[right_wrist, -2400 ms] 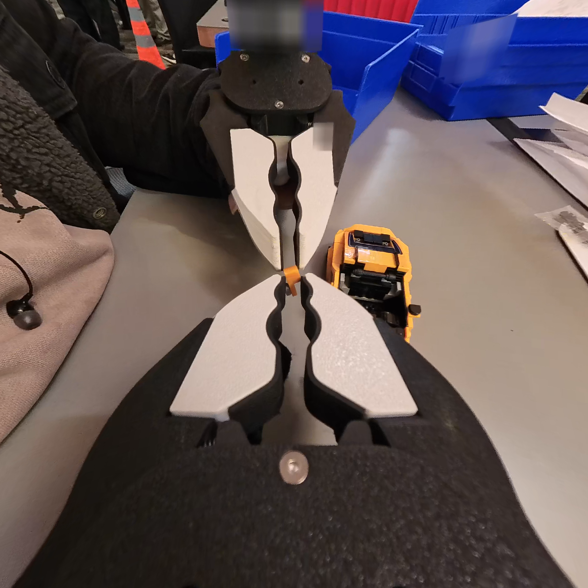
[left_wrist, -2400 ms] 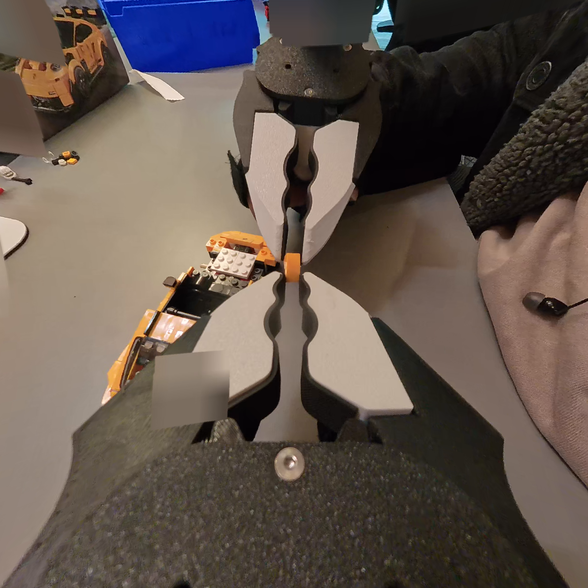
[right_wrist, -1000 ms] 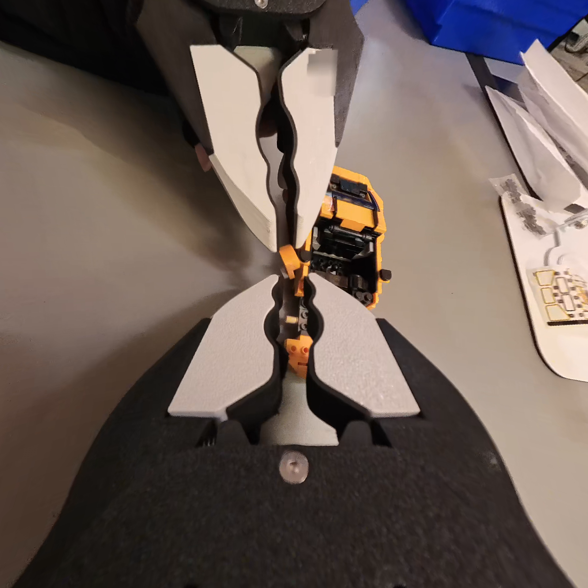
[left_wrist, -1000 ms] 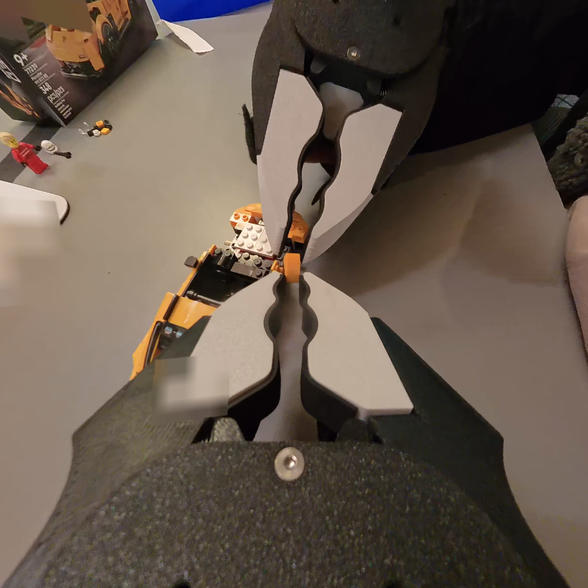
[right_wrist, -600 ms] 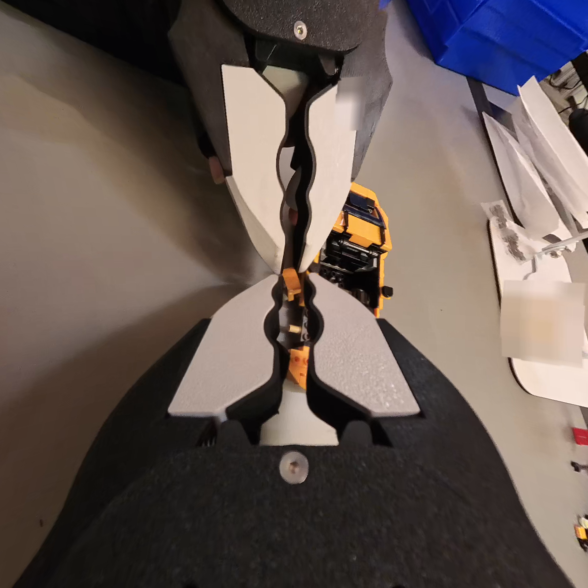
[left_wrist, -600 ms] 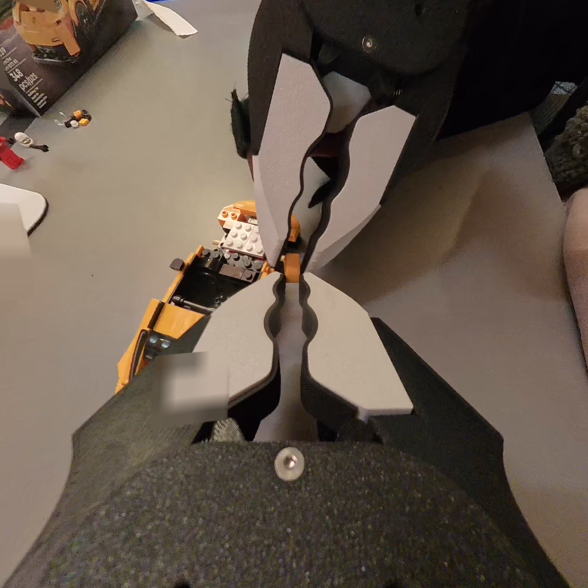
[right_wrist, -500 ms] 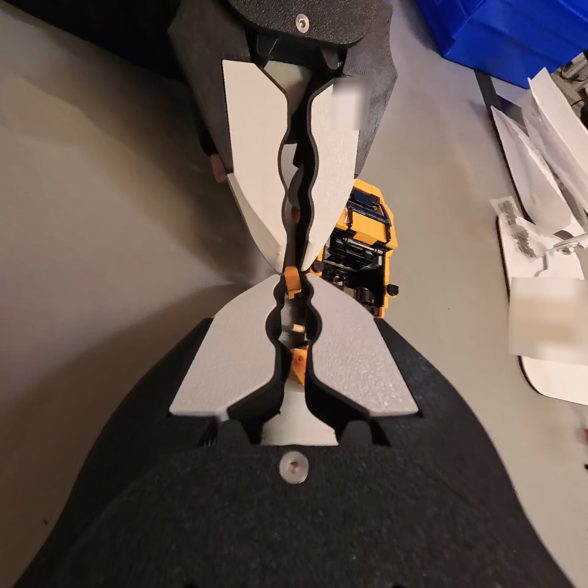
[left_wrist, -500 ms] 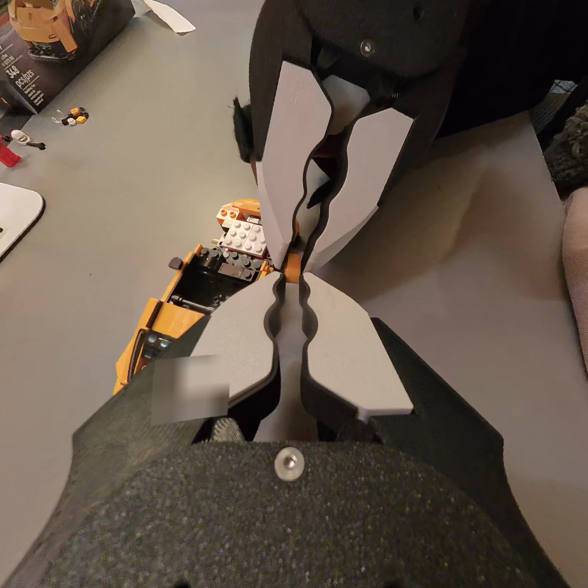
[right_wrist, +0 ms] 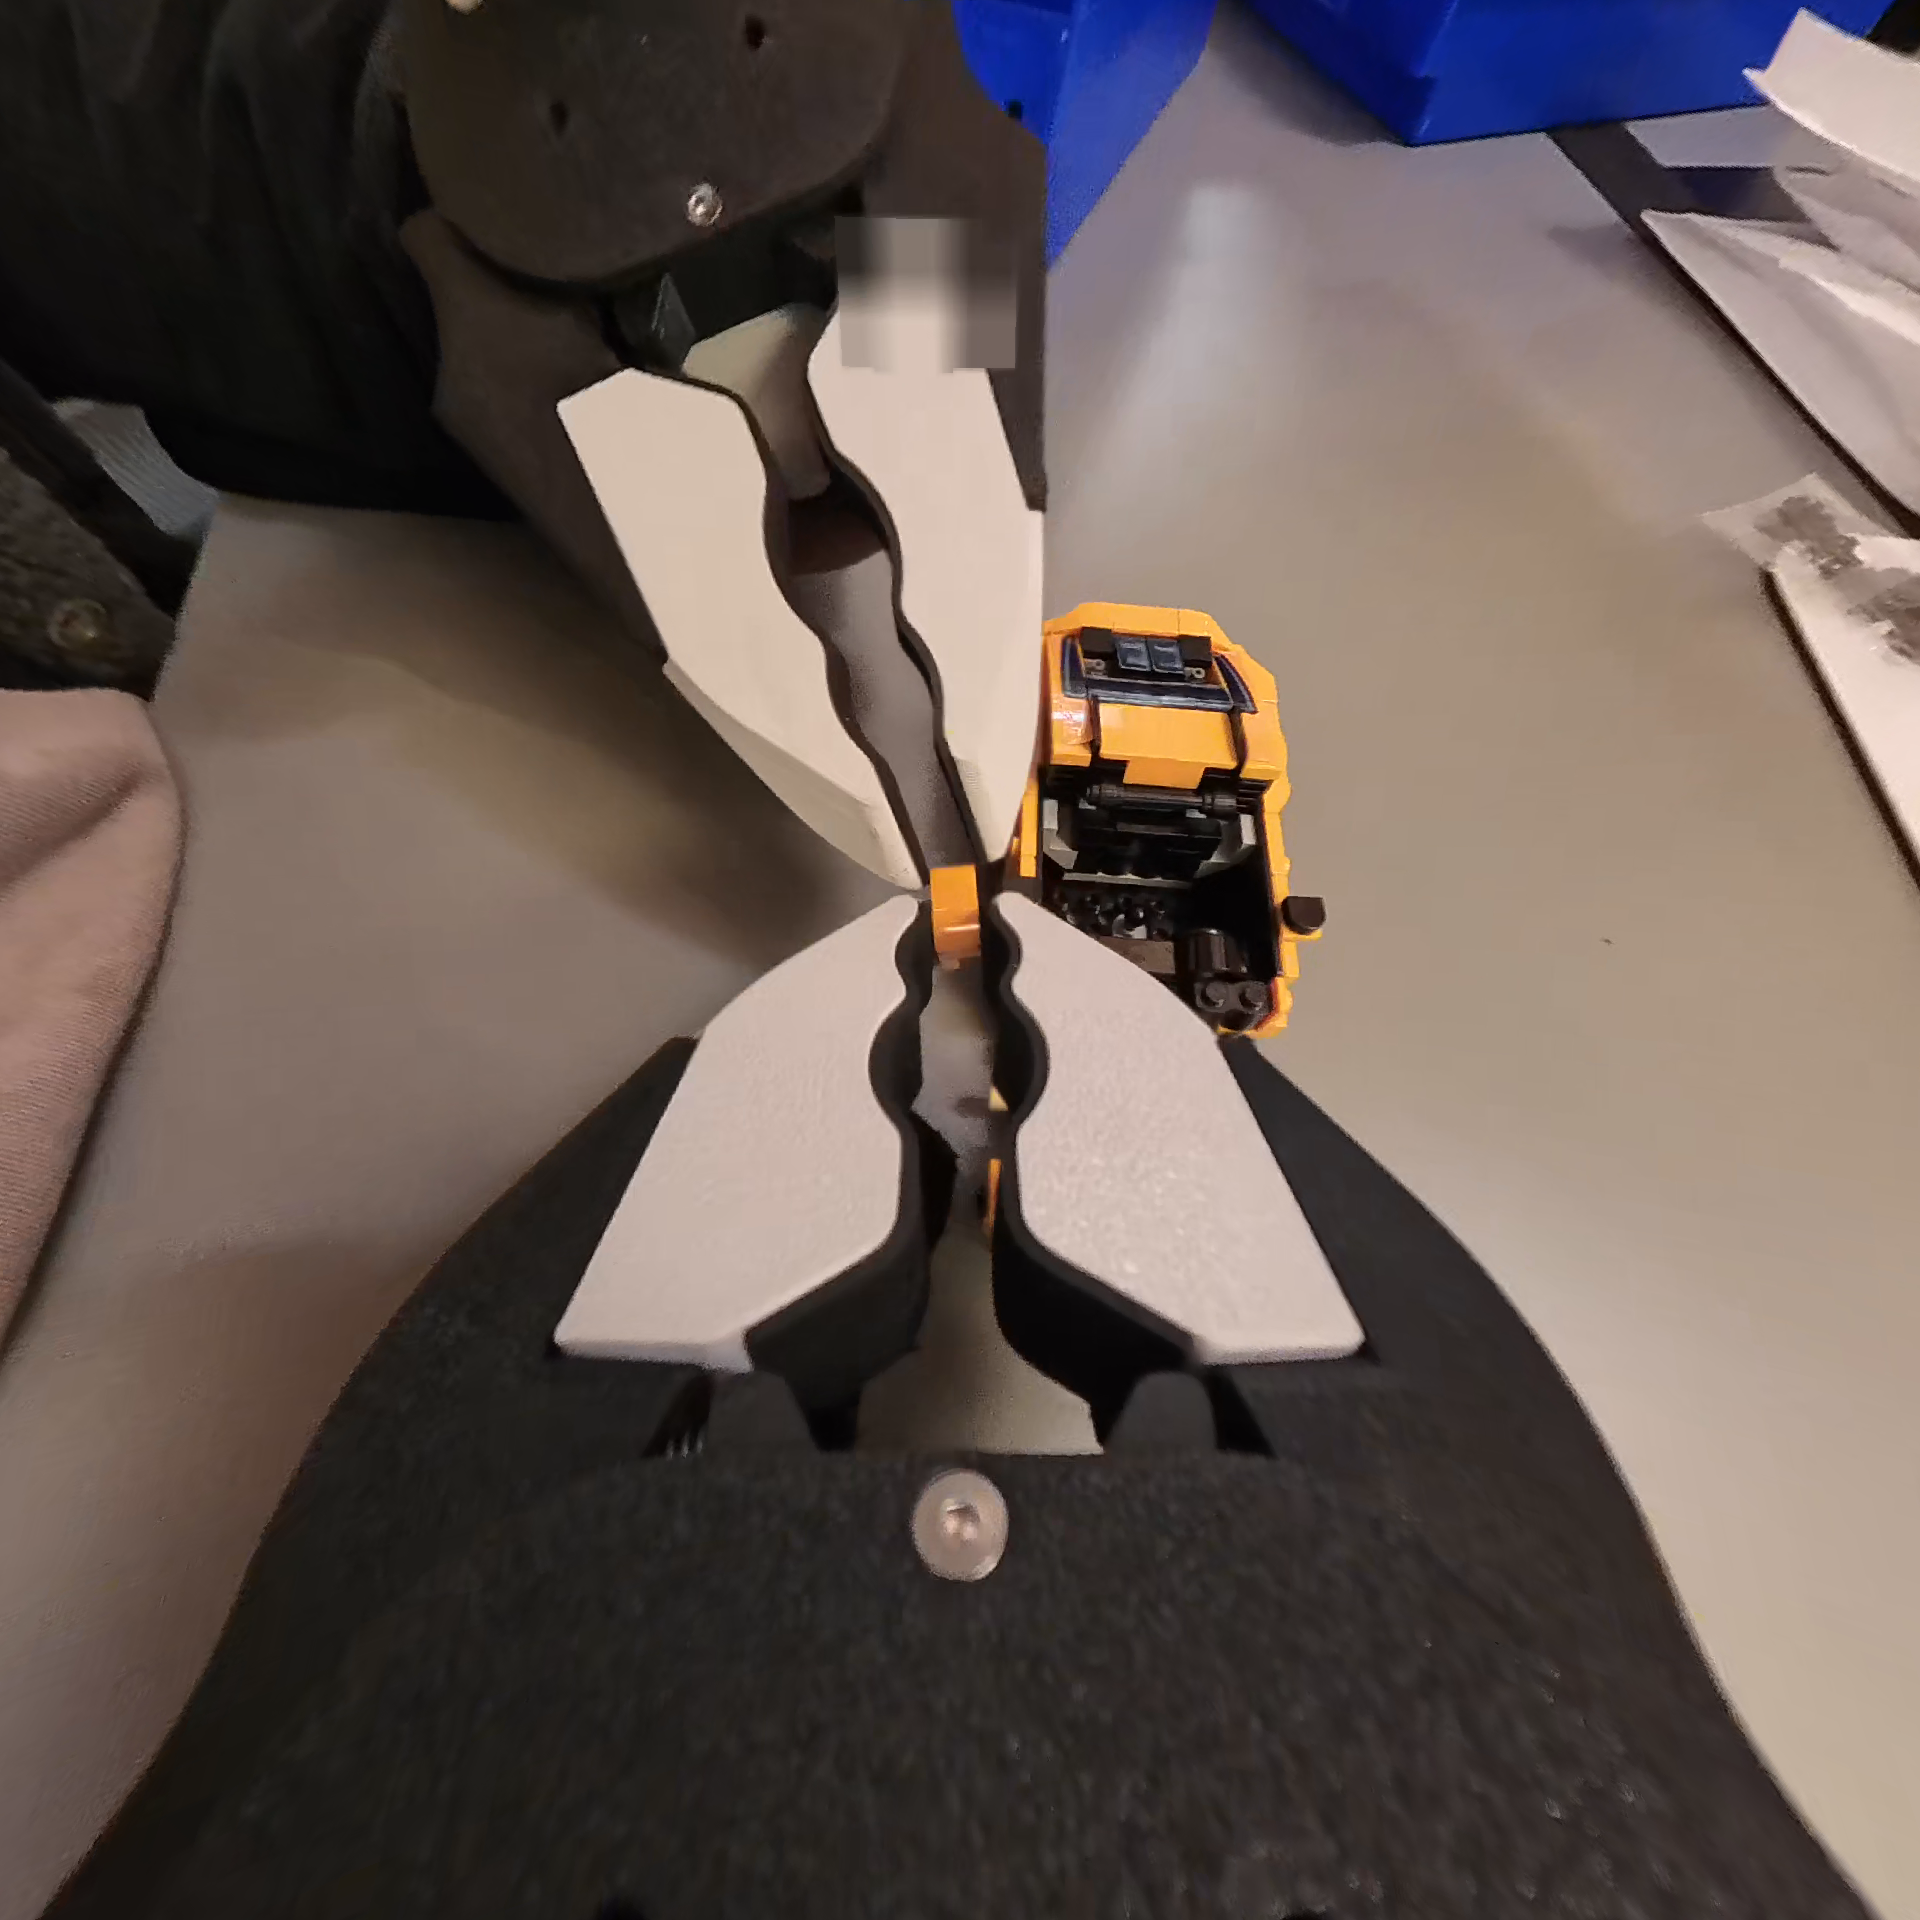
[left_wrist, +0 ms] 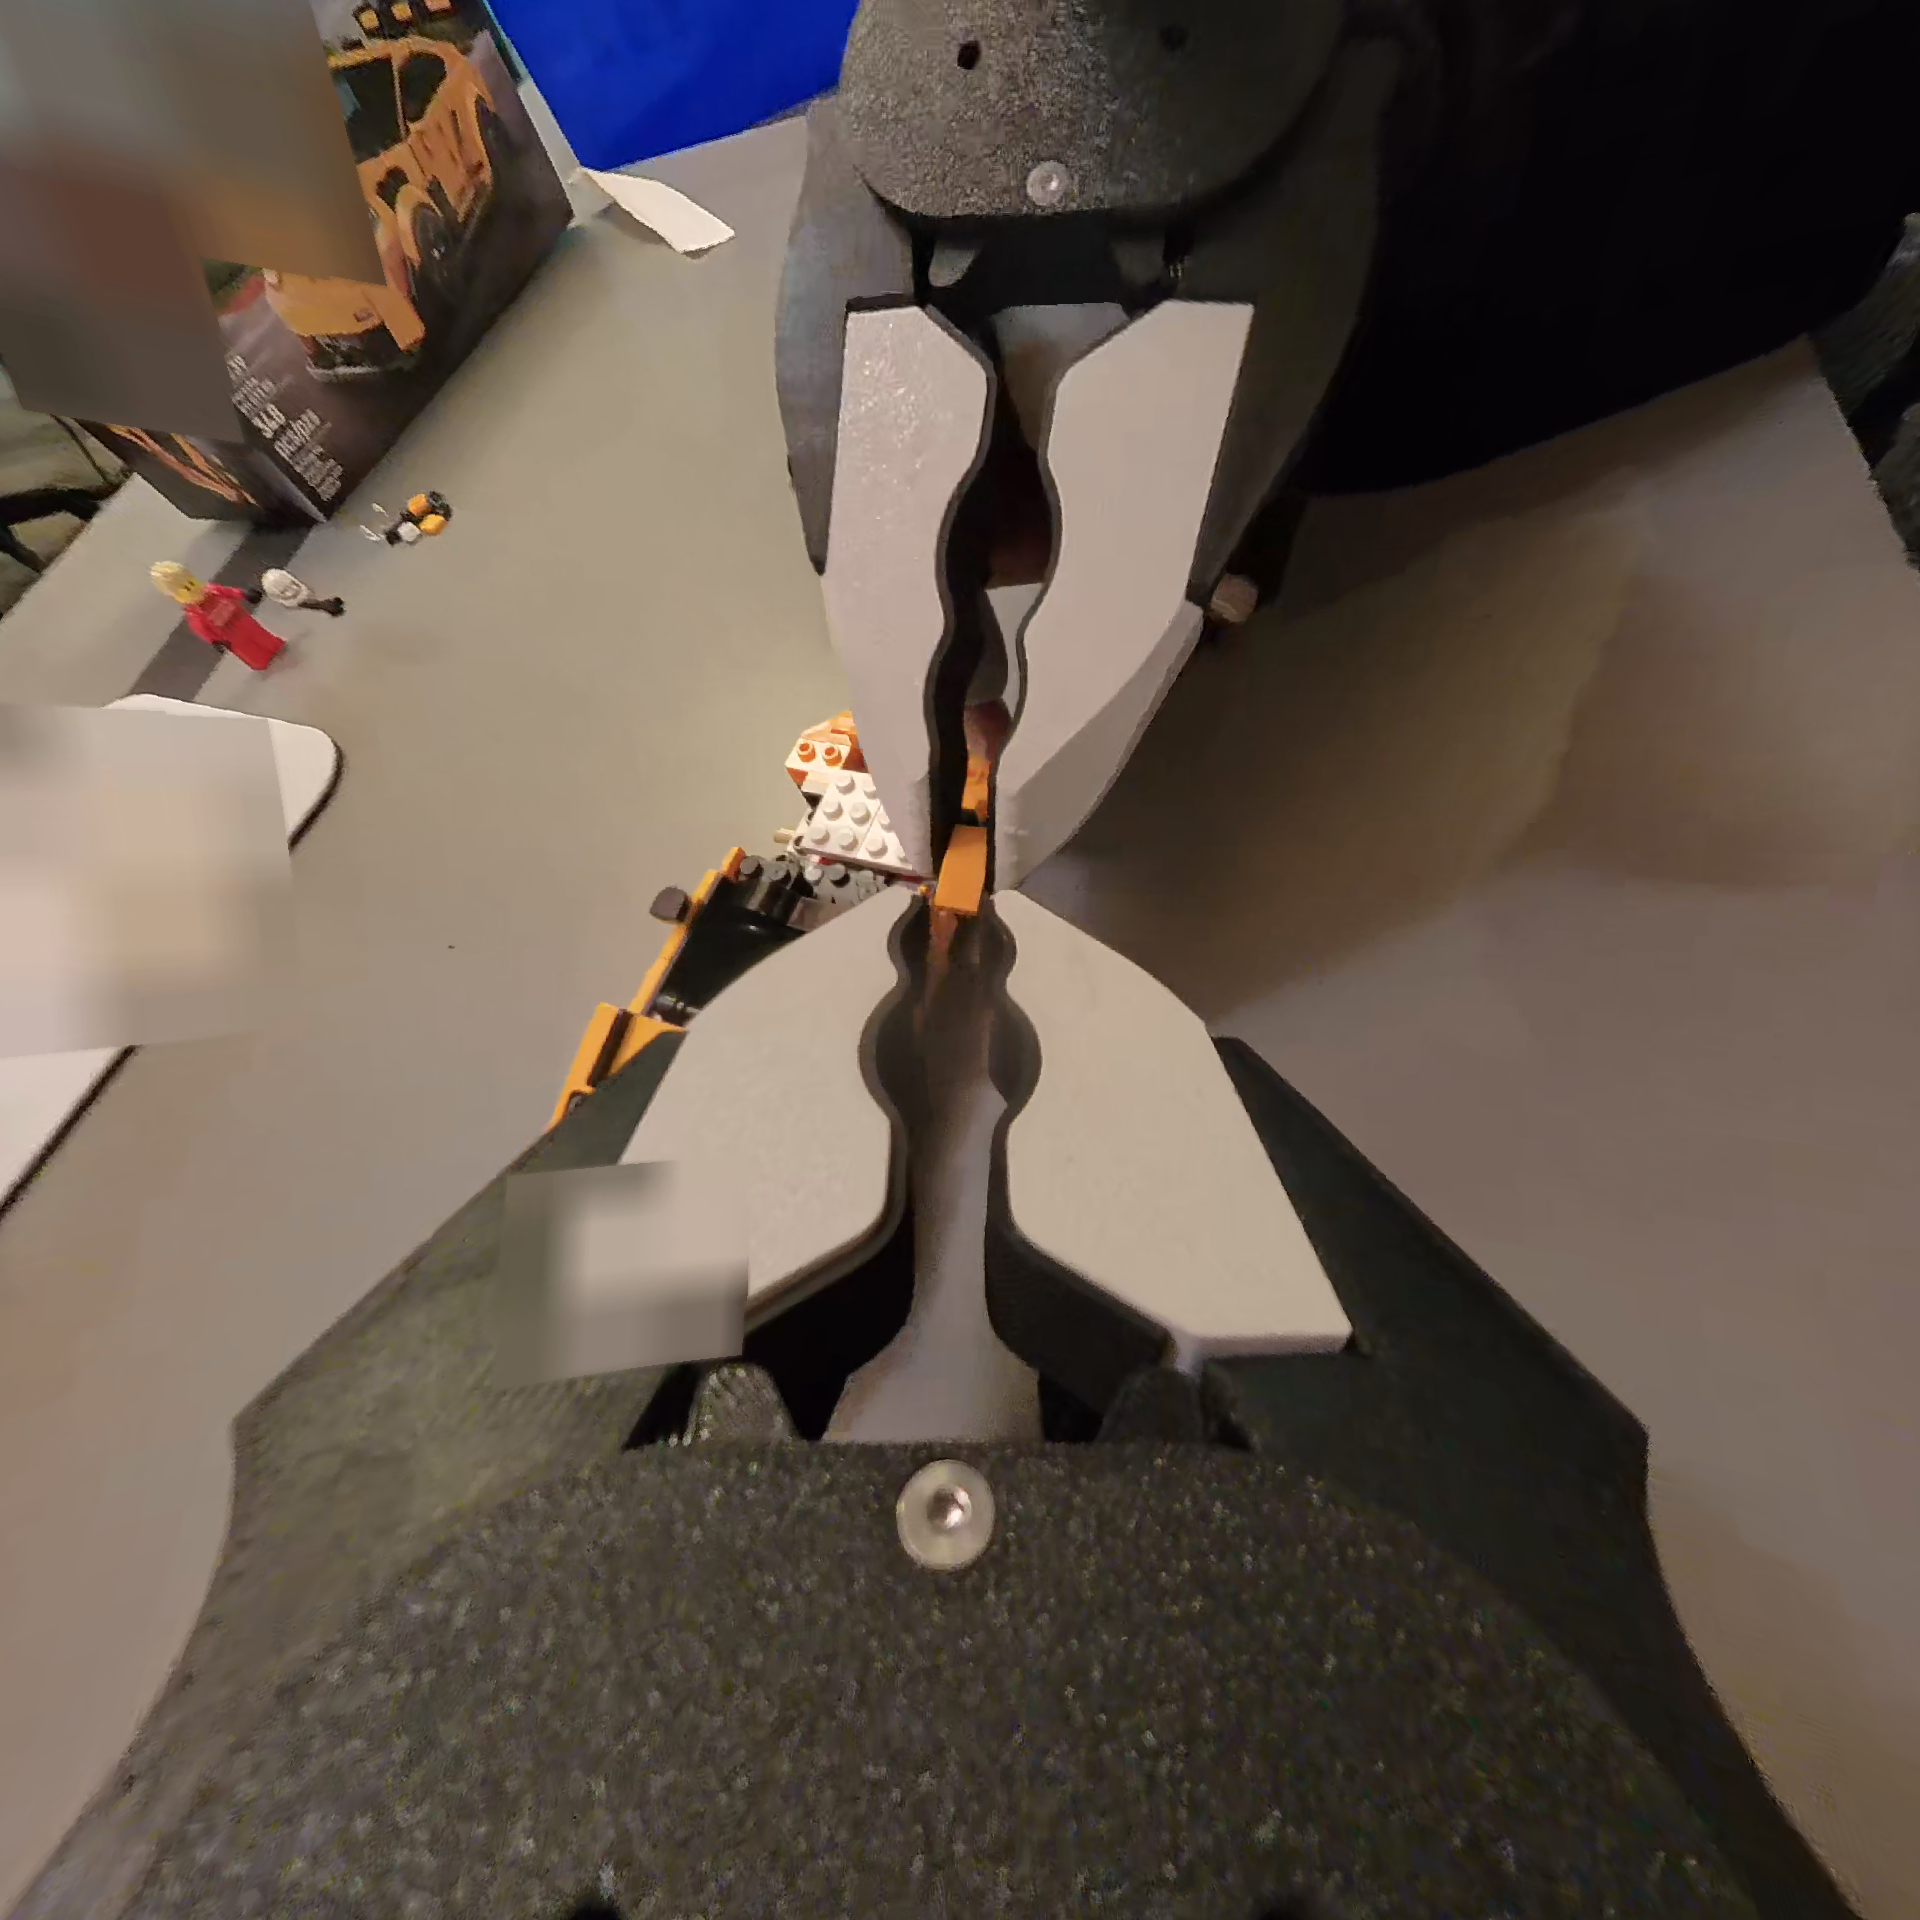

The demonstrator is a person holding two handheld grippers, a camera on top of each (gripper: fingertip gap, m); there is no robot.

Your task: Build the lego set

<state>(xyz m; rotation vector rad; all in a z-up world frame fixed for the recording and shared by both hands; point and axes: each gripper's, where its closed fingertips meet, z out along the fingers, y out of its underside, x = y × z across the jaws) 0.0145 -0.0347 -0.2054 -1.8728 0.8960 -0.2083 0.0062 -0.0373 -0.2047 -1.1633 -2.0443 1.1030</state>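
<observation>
My left gripper (left_wrist: 951, 909) and my right gripper (right_wrist: 961, 920) meet tip to tip above the grey table, both shut on a small orange Lego piece (right_wrist: 956, 914), which also shows in the left wrist view (left_wrist: 961, 873). More orange parts run back between the right gripper's fingers (right_wrist: 992, 1184). In the left wrist view the right gripper (left_wrist: 961, 831) comes in from the top. In the right wrist view the left gripper (right_wrist: 951, 873) does the same. The partly built orange and black Lego car (right_wrist: 1164, 810) lies on the table just beside the tips, and is partly hidden in the left wrist view (left_wrist: 727, 935).
The Lego box (left_wrist: 343, 260) stands at the far left, with a red minifigure (left_wrist: 223, 618) and small loose parts (left_wrist: 416, 516) near it. A white sheet (left_wrist: 301, 769) lies at the left. A blue bin (right_wrist: 1455, 62) and white paper bags (right_wrist: 1849, 260) are at the right. Less than 4 cm separates the two grippers' tips.
Both grippers stay tip to tip on the orange piece. They have swung together: the car now shows further out to the right in the right wrist view, and the box fills more of the left wrist view.
</observation>
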